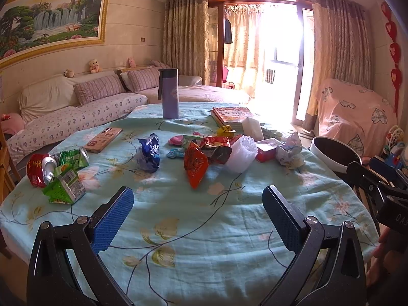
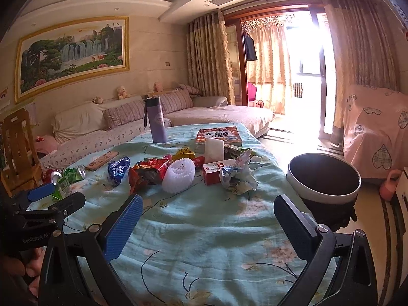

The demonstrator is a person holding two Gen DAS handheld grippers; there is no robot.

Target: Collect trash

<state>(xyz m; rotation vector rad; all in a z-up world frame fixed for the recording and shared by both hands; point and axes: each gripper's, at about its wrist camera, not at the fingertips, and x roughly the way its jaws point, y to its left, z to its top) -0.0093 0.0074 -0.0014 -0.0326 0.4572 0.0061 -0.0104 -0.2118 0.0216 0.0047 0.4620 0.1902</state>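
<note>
Trash lies across a table with a light blue floral cloth (image 1: 193,229): a crushed red can (image 1: 38,169), green cartons (image 1: 65,187), a blue wrapper (image 1: 150,153), an orange-red snack bag (image 1: 195,167), a white foam net (image 1: 241,156), a red box (image 1: 265,148) and crumpled paper (image 1: 289,153). The paper (image 2: 238,177), foam net (image 2: 178,176) and blue wrapper (image 2: 117,169) also show in the right wrist view. A white-rimmed bin (image 2: 323,178) stands beside the table's right edge. My left gripper (image 1: 197,214) and right gripper (image 2: 207,221) are open and empty above the near cloth.
A purple bottle (image 1: 169,93), a phone (image 1: 103,139), books (image 1: 233,117) and a white block (image 1: 252,127) also sit on the table. A sofa (image 1: 76,109) runs behind it. A covered chair (image 1: 354,117) stands right, a wooden chair (image 2: 19,150) left.
</note>
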